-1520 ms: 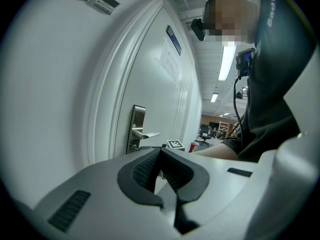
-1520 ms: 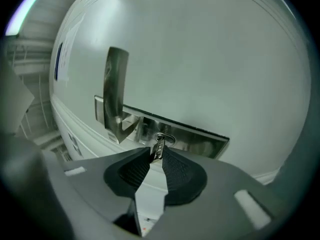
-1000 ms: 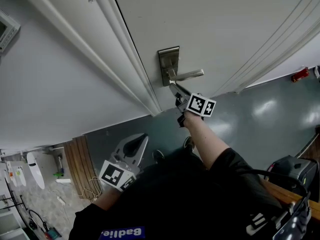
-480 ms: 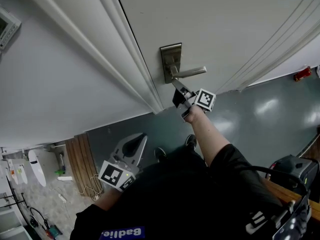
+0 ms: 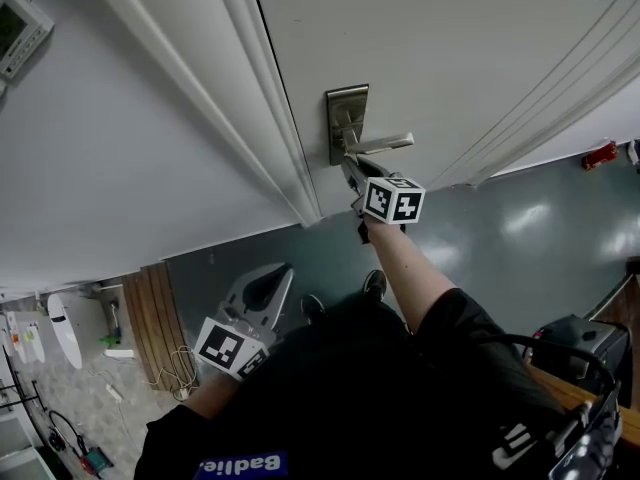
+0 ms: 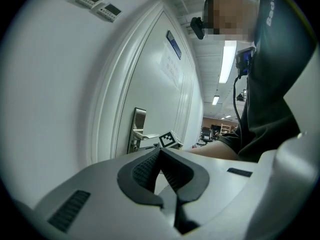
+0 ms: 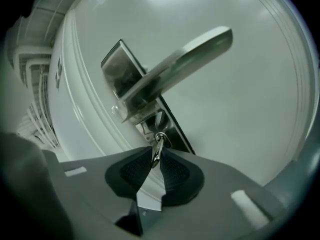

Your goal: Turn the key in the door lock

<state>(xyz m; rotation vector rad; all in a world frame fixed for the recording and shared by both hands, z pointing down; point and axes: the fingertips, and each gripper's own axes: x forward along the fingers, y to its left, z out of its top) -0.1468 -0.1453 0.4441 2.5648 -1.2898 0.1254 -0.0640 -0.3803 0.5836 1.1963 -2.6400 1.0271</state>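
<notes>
the right gripper (image 5: pixel 351 171), its jaws having just opened a little but pinching the flat key (image 7: pixel 157 153) in the lock (image 7: pixel 157 121) at 6 o'clock below the handle (image 5: pixel 385 144), holds it edge-on to twist it, while the left gripper (image 6: pixel 160 151), closed and empty, waits at 7 o'clock.

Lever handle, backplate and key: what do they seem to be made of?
Lever handle: metal with a satin silver finish, perhaps brushed steel or nickel, going by its soft, streaky highlights. Backplate: the same-looking brushed metal, with dull reflections. Key: bright polished metal with sharp glints; which alloy can't be told.
</notes>
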